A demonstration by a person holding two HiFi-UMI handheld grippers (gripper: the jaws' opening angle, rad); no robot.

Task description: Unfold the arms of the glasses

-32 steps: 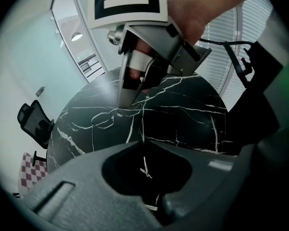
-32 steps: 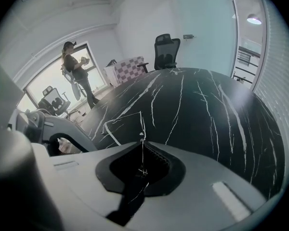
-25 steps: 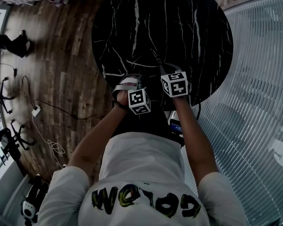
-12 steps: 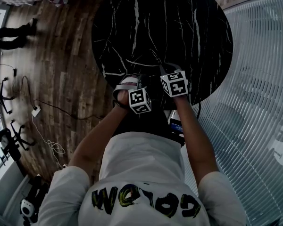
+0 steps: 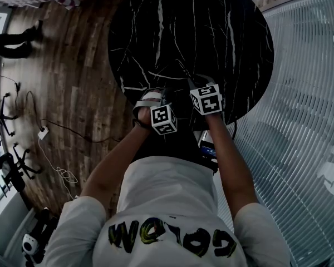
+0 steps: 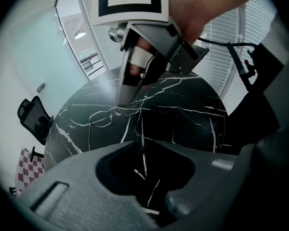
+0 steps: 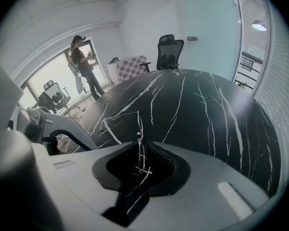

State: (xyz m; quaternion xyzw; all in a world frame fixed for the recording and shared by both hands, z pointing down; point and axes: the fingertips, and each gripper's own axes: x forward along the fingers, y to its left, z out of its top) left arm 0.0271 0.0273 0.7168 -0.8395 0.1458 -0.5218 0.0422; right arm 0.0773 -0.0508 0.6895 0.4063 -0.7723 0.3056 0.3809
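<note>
Newbie: Grippers first, what are they doing? I can't read them from the head view.

Regular: Left gripper [image 6: 143, 160] is let go, jaws apart, and they've just been opening. A thin pale line runs into the gap, but I can't tell if that's a glasses arm or just a vein in the marble. Right gripper [image 7: 137, 146] looks pinched on the glasses [image 6: 100, 118], tips closed on thin wire right by the rims.

Newbie: And the glasses sit where?

Regular: On the black table [image 5: 211, 32], near the edge closest to the person, just ahead of both grippers.

Newbie: How would you handle them?

Regular: Gently lol. It's a bare wire frame, so I'd guess very light, springy and easy to bend. It's probably slick on polished stone too, so it'll skate if only one side pushes. I'd pin the front near a hinge with one gripper, never on a lens. The other takes an arm close to its free end and swings it out along the hinge's own arc. Squeeze lightly, because thin wire can twist or slip out of the pads.
</note>
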